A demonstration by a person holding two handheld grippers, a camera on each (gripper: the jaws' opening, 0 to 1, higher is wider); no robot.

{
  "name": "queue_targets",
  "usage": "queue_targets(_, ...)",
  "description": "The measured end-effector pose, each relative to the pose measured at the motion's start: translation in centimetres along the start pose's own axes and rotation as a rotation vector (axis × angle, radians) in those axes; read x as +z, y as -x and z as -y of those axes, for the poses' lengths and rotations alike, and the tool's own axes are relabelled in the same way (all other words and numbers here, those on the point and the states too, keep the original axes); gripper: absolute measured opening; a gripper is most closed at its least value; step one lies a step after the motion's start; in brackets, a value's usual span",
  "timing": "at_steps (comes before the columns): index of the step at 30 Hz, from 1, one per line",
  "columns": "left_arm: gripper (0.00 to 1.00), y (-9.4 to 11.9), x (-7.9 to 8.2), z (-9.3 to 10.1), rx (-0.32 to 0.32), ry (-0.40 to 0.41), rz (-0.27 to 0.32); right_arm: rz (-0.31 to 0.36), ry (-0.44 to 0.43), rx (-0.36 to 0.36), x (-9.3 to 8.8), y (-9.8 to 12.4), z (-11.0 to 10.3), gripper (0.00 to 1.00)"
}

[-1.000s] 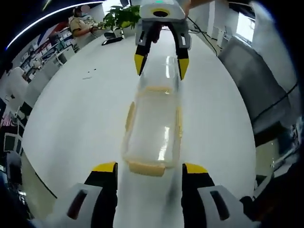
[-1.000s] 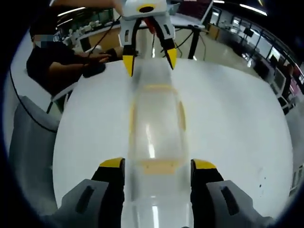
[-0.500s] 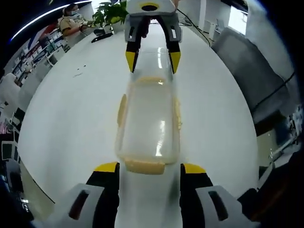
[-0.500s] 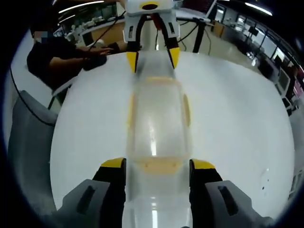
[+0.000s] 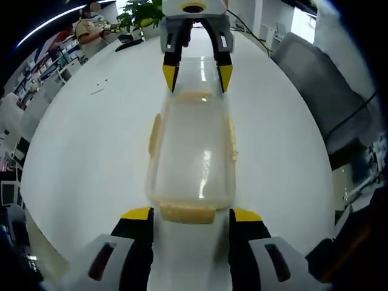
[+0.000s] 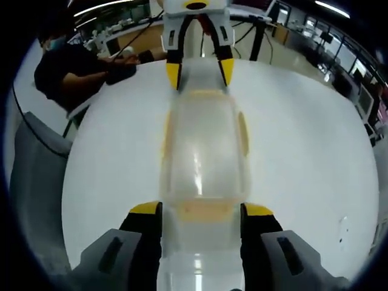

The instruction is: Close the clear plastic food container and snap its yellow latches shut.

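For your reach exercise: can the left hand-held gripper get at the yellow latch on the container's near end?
Probably yes: the near-end latch lies between the open left hand-held gripper, nothing blocking.

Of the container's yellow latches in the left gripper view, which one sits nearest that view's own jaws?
The end latch, lying between the left gripper's yellow tips; the side latches and the far end latch lie further along the container.

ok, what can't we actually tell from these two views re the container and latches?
- Latch state: the yellow latches on the clear container show as pale blurred strips in both views; snapped or loose cannot be told.
- Contact: left gripper and right gripper straddle opposite container ends; whether the fingers touch is unclear.
- Seal: glare hides the lid's seating.
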State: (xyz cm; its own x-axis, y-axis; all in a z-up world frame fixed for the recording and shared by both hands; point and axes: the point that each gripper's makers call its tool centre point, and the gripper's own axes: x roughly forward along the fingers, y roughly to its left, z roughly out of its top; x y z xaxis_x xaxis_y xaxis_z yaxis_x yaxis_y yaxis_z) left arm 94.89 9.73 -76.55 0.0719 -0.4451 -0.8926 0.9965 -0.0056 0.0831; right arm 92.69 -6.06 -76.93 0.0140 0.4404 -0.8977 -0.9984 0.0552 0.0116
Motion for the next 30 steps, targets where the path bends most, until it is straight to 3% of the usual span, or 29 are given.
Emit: queue_targets(30, 0.41, -1.6, -0.6, 0.2, -0.008, 0.005, -0.008, -0.026, 0.003, -0.009, -0.7, -1.2, -0.1, 0.45)
